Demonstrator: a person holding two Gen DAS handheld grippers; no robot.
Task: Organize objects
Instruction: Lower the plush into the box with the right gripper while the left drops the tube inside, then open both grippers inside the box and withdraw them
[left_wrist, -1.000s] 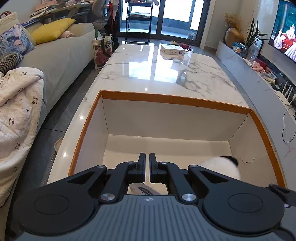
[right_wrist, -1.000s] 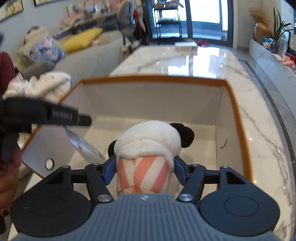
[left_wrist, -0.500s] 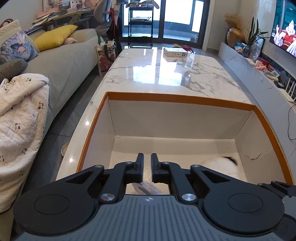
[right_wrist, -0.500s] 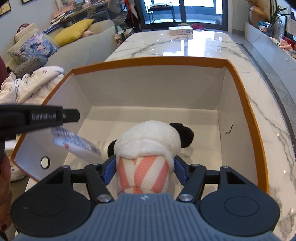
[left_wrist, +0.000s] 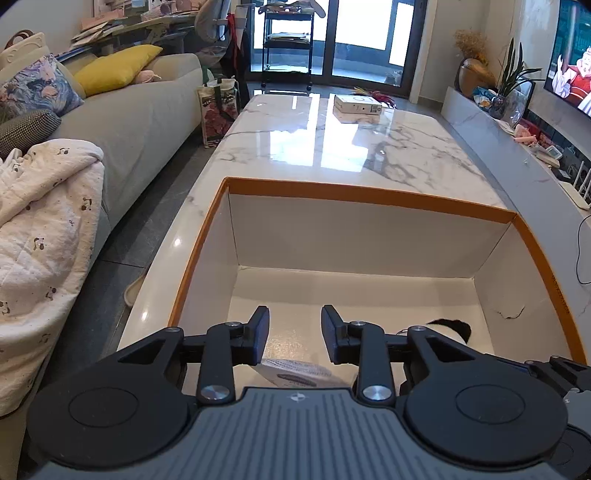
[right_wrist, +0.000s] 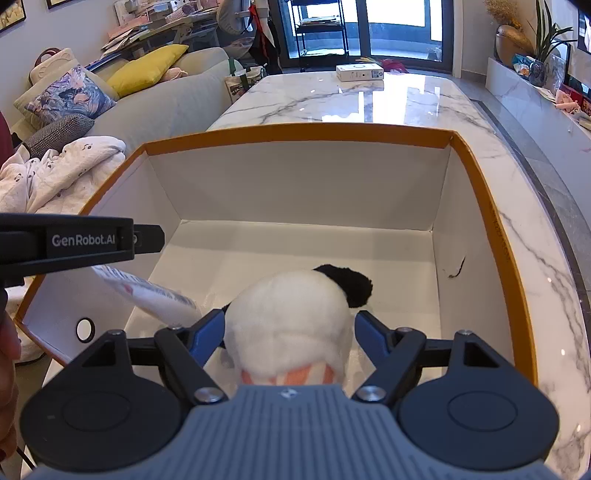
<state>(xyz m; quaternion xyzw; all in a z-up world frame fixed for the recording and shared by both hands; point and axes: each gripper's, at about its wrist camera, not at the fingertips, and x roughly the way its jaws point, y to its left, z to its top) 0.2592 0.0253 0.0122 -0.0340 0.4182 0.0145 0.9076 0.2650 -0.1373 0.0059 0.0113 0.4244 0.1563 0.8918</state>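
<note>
Both grippers hang over the open orange-rimmed white cardboard box (right_wrist: 476, 177) on the white marble table (right_wrist: 369, 99); the right gripper (right_wrist: 290, 328) has just been opening its jaws, now clear of the white plush panda toy (right_wrist: 291, 325) between them. The left gripper (left_wrist: 294, 334) has just been parting its jaws narrowly, a white printed packet (left_wrist: 295, 374) lying below them in the box.

In the left wrist view the plush panda (left_wrist: 448, 328) shows only a black ear, lower right, behind the gripper's arm. The white packet (right_wrist: 155, 297) is motion-blurred, its print unreadable; the gripper body hides the panda's lower half.
</note>
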